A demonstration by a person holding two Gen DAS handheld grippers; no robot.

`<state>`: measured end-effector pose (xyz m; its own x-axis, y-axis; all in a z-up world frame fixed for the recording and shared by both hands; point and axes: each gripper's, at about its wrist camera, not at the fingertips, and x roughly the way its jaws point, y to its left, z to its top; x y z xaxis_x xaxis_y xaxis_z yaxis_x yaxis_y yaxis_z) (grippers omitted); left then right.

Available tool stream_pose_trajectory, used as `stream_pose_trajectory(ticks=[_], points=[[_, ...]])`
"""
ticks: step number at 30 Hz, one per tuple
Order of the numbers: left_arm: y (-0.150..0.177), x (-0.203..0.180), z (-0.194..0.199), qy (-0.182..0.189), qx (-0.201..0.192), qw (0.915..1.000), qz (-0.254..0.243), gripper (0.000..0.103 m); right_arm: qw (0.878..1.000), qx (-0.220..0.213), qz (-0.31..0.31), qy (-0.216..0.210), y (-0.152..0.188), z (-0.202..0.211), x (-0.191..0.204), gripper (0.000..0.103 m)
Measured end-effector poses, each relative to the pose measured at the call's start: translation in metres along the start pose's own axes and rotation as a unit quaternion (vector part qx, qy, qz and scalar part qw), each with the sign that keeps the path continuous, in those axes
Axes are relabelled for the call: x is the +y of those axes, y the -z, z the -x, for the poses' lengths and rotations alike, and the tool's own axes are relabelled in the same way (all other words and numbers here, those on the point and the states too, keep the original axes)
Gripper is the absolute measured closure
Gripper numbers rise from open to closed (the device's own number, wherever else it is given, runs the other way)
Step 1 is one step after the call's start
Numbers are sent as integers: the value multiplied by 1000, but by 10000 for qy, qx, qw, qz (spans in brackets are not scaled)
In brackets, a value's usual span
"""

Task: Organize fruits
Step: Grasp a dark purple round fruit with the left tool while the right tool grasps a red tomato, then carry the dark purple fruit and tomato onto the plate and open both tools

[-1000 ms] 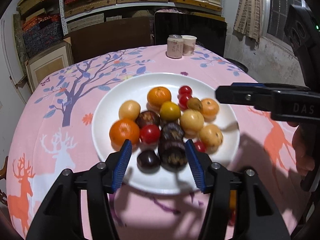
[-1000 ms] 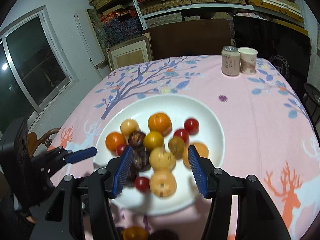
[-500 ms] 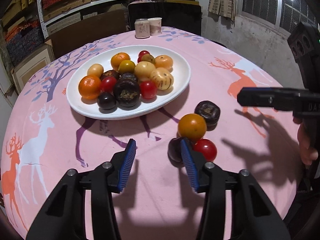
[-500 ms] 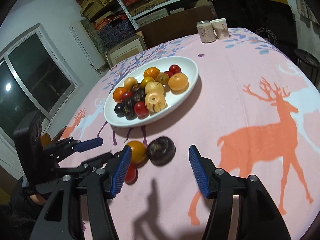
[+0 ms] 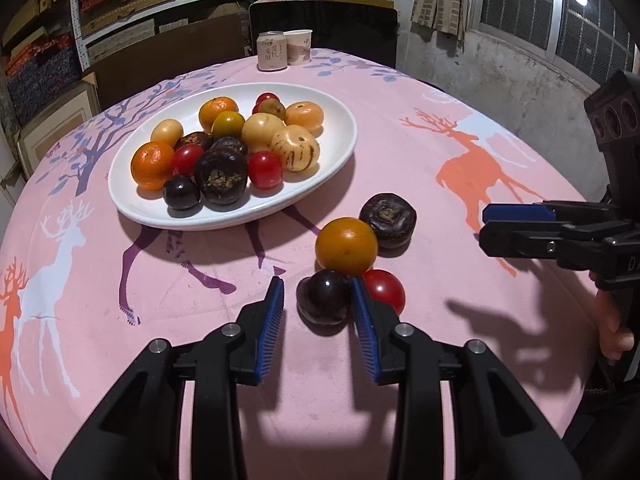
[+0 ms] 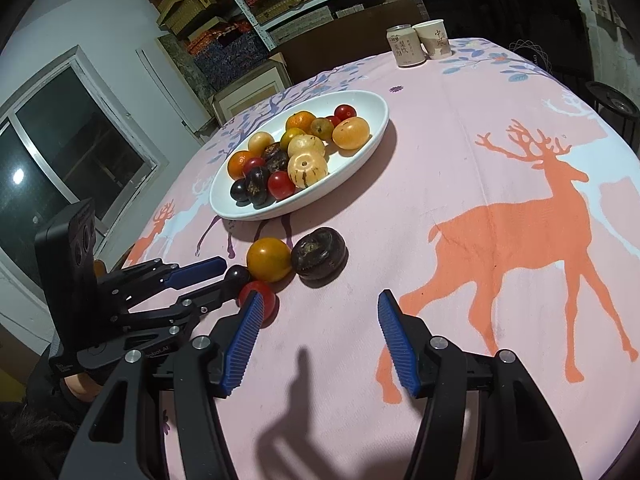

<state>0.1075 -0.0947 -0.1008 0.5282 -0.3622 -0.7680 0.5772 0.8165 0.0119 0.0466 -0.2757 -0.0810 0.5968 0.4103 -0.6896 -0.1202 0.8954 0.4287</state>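
White oval plate [image 5: 132, 204], upper left of the frame, holds most fruit; 4 pieces lie on the pink deer-print tablecloth [image 5: 460, 128] at centre. Left gripper [image 5: 318, 308] is closing around the dark purple plum [image 5: 325, 297], not yet pinching; right gripper [image 6: 318, 336] hangs spread, empty.

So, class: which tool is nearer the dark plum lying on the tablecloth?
Left. The left tool is closing with the dark plum between its pads; the right tool hovers apart, beyond the red tomato.
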Motion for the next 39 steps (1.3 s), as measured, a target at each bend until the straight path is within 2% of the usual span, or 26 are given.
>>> stream_pose_trajectory(ticks=[4,7,8,9,13,16,18,22,29,31,39], points=[[3,-4,-13,12,190,9997,-118,70,10000,27,28,-24,1,-1,1,43],[2,10,-19,210,240,9992,221,70,9999,64,85,-58,2,-3,5,43],[3,13,-20,230,254,9990,299,74,9999,90,121,-58,2,-4,7,43],[3,15,-18,228,213,9990,327,77,9997,137,197,-37,3,-5,10,43],[4,18,0,197,-78,9991,370,77,9961,322,793,211,9,-13,30,43],[5,25,16,137,-287,9985,450,78,9903,287,1298,414,13,-19,48,45],[7,29,22,149,-329,9981,506,77,9883,332,1420,437,12,-25,54,47],[13,34,25,122,-290,9978,587,78,9871,447,1458,484,7,-40,62,56],[18,38,25,168,-280,9972,667,77,9887,613,1218,628,0,-58,56,66],[18,39,24,178,-277,9971,681,78,9891,602,1175,650,1,-58,54,75],[19,40,28,170,-312,9967,732,77,9926,460,1026,458,6,-42,50,75]])
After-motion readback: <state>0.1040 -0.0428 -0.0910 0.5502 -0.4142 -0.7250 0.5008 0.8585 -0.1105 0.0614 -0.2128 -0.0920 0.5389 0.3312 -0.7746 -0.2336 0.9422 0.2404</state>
